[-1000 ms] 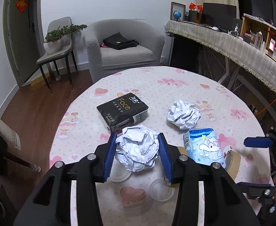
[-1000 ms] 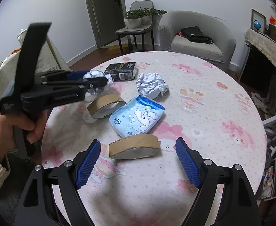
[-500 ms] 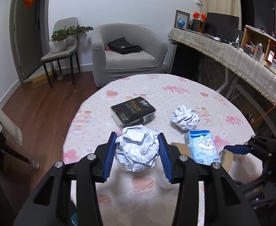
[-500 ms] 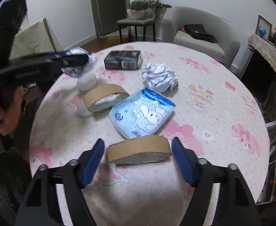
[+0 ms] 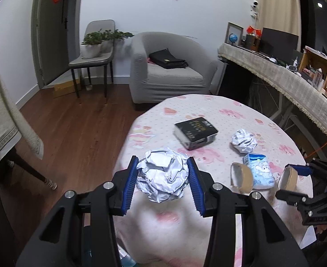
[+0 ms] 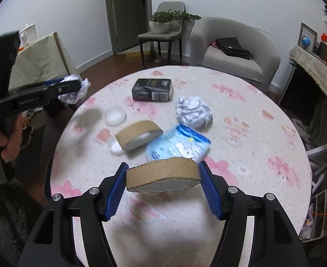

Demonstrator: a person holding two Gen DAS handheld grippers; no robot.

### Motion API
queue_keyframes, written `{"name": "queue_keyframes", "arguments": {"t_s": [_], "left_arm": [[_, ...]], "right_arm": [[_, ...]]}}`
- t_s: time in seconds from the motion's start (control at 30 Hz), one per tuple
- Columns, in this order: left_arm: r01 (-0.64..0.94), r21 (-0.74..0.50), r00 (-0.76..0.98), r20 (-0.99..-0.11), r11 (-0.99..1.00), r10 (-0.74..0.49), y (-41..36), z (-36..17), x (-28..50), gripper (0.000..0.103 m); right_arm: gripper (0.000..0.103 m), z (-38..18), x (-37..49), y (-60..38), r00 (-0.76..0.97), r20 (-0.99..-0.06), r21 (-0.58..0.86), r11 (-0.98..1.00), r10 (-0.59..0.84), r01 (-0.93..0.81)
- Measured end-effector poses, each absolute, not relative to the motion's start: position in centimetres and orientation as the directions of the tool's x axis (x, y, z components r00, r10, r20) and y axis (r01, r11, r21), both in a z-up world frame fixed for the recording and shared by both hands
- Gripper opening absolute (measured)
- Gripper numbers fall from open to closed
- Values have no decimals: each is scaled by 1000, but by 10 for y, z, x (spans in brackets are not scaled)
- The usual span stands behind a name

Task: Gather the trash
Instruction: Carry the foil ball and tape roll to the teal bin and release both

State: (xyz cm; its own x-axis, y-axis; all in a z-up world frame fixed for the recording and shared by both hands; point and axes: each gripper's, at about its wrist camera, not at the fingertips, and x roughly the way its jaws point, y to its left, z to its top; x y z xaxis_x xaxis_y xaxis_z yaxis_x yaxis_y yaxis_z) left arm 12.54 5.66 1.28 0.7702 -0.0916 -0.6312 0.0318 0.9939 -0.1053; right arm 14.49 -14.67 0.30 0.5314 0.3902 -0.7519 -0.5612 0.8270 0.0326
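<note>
My left gripper (image 5: 162,162) is shut on a crumpled white paper ball (image 5: 163,180), held above the near left edge of the round table (image 5: 208,109). The right wrist view has this gripper (image 6: 75,85) at the left, beyond the table's rim. My right gripper (image 6: 163,166) is shut on a flat brown cardboard tape roll (image 6: 161,174), held just above the cloth. On the table lie a second cardboard roll (image 6: 139,135), a blue tissue packet (image 6: 179,146), another paper ball (image 6: 193,113) and a black tissue pack (image 6: 152,89).
Two clear plastic lids (image 6: 115,116) lie left of the second roll. A person's hand (image 6: 5,142) grips the left tool. A grey armchair (image 5: 170,66) and a chair with plants (image 5: 92,55) stand behind the table. A cloth-draped chair (image 5: 5,115) is at the left.
My left gripper has drawn back and up toward the table's left edge with the paper ball. The right jaws have closed on the cardboard roll and lifted it slightly.
</note>
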Motion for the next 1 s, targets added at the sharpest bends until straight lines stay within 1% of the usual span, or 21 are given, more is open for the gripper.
{"name": "queue_keyframes", "arguments": {"t_s": [0.27,0.6,0.77,1.0], "left_arm": [[-31,-110,753,-656,993,-49,87,6,103,47],[-112,-115,714,-700,987,0,132,-20,71,47],[-142,-81,689,-724,986,40,152,-34,56,47],[-191,-43,620,-780,981,86,184,-60,37,47]], "right_arm": [[65,17,140,-106,530,-719,50,795,449,-605],[65,27,132,-47,489,-694,90,736,529,-670],[65,29,126,-16,454,-689,110,700,565,-705],[65,27,114,33,407,-692,115,648,596,-753]]}}
